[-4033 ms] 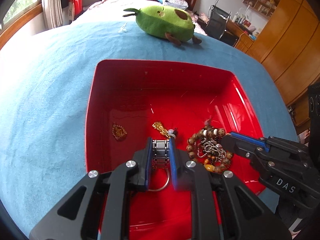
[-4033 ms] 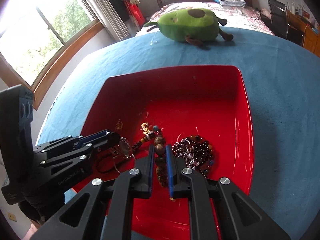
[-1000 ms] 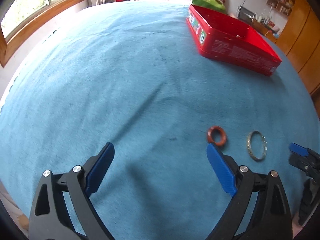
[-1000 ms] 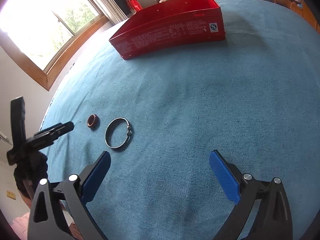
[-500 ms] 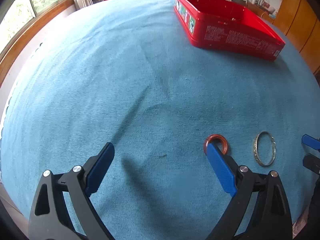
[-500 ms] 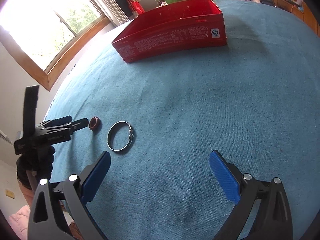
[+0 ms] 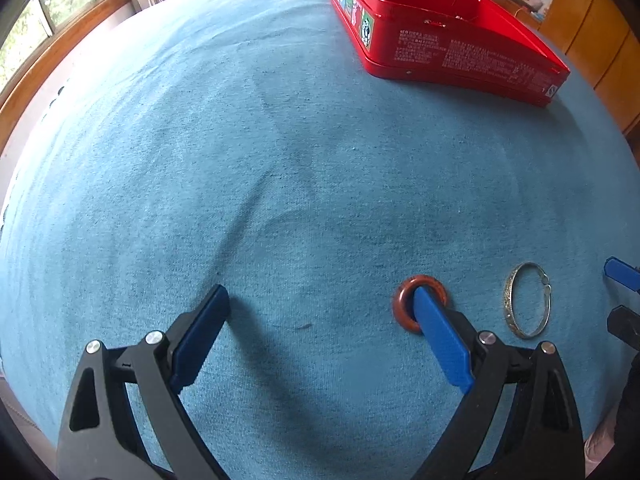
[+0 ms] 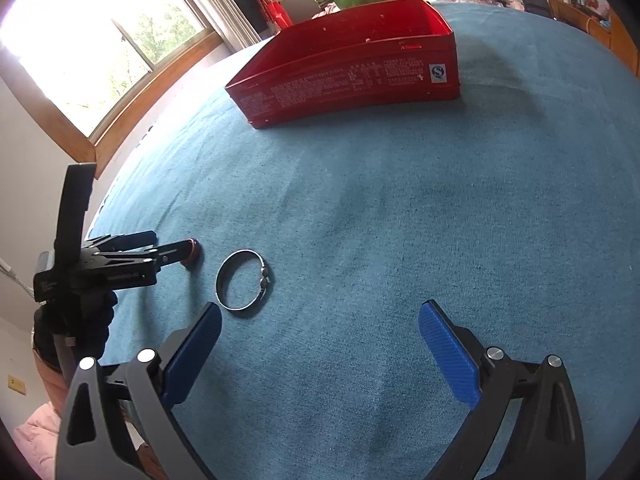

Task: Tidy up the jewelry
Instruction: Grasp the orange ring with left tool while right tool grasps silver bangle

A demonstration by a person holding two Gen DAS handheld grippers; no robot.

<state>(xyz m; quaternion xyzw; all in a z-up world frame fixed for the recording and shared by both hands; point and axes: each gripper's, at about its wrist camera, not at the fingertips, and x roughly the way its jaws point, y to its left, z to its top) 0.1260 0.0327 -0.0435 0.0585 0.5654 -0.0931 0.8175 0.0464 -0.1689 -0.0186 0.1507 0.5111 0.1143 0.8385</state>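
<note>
Working two loose pieces, I am threading my wide-open left gripper [image 7: 320,300] through the reddish ring [image 7: 404,308] beside the silver bangle [image 8: 243,280], my right gripper [image 8: 320,320] hanging open and empty, both pieces lying outside the red tin [image 8: 352,80].

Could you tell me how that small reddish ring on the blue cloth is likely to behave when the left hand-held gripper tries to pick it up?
The reddish ring looks rigid and small, so probably light. Lying flat on the soft blue cloth, it offers little edge, so it may slide rather than lift. One finger of the open left hand-held gripper seems to reach into its hole; tipped on edge, it could roll.

Red tin [image 7: 460,56] — teal cloth [image 7: 280,160] — blue-padded claws.
</note>
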